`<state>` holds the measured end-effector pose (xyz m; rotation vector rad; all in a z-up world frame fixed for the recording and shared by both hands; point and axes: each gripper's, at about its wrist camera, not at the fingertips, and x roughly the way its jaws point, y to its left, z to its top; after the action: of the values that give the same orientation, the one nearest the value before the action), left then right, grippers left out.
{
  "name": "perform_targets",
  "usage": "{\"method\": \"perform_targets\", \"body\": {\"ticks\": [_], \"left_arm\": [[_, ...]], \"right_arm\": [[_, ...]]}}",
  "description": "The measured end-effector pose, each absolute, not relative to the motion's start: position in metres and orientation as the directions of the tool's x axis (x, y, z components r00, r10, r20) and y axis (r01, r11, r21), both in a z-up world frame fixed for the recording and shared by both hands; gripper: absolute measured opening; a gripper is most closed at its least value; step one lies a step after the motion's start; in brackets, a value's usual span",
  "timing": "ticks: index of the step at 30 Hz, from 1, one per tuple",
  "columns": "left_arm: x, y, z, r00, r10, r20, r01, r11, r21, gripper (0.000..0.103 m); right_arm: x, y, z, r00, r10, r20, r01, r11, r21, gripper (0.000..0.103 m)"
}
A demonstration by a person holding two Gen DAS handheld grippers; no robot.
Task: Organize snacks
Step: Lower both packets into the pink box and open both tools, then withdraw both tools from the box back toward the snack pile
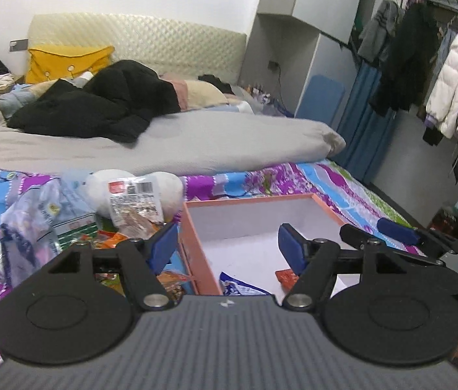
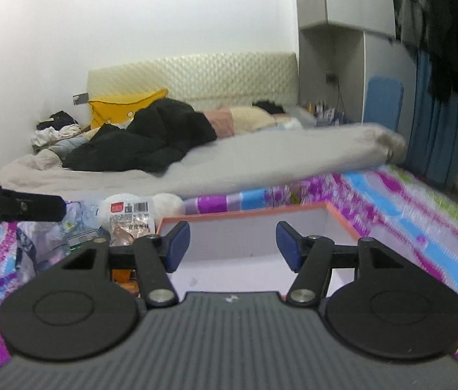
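An orange-rimmed white box point(image 1: 196, 247) sits on the flowered bedsheet; it also shows in the right wrist view point(image 2: 245, 212). Inside it lie a blue-and-white snack packet point(image 1: 240, 287) and a small orange packet point(image 1: 287, 276). A heap of snack packets point(image 1: 131, 208) lies left of the box, topped by a clear pack with a red label point(image 2: 130, 219). My left gripper point(image 1: 227, 245) is open and empty over the box's left wall. My right gripper point(image 2: 232, 247) is open and empty above the box; its finger point(image 1: 398, 231) shows at the right of the left wrist view.
A grey duvet point(image 1: 196, 143) and black clothing point(image 1: 105, 104) lie on the bed behind the snacks. A yellow pillow point(image 1: 66, 61) leans on the headboard. Coats point(image 1: 450, 87) hang on a rack at the right, beyond the bed's edge.
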<state>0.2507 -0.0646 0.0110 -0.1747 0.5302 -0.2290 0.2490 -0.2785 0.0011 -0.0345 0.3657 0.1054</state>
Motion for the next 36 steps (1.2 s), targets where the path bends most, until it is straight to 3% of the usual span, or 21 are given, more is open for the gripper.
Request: {"method": "perform_targets", "body": {"ticks": [10, 22, 36], "left_arm": [[0.194, -0.001, 0.010, 0.861, -0.253, -0.442, 0.145, 0.953, -0.265, 0.073], [0.138, 0.050, -0.017, 0.852, -0.235, -0.468, 0.120, 0.958, -0.262, 0.073], [0.103, 0.074, -0.070, 0.807, -0.240, -0.539, 0.098, 0.955, -0.279, 0.073]], "right_arm": [[0.217, -0.230, 0.009, 0.931, 0.169, -0.325, -0.179, 0.984, -0.001, 0.061], [0.164, -0.187, -0.014, 0.914, 0.217, -0.343, -0.203, 0.976, 0.078, 0.061], [0.116, -0.172, -0.065, 0.869, 0.227, -0.440, -0.198, 0.974, 0.111, 0.061]]}}
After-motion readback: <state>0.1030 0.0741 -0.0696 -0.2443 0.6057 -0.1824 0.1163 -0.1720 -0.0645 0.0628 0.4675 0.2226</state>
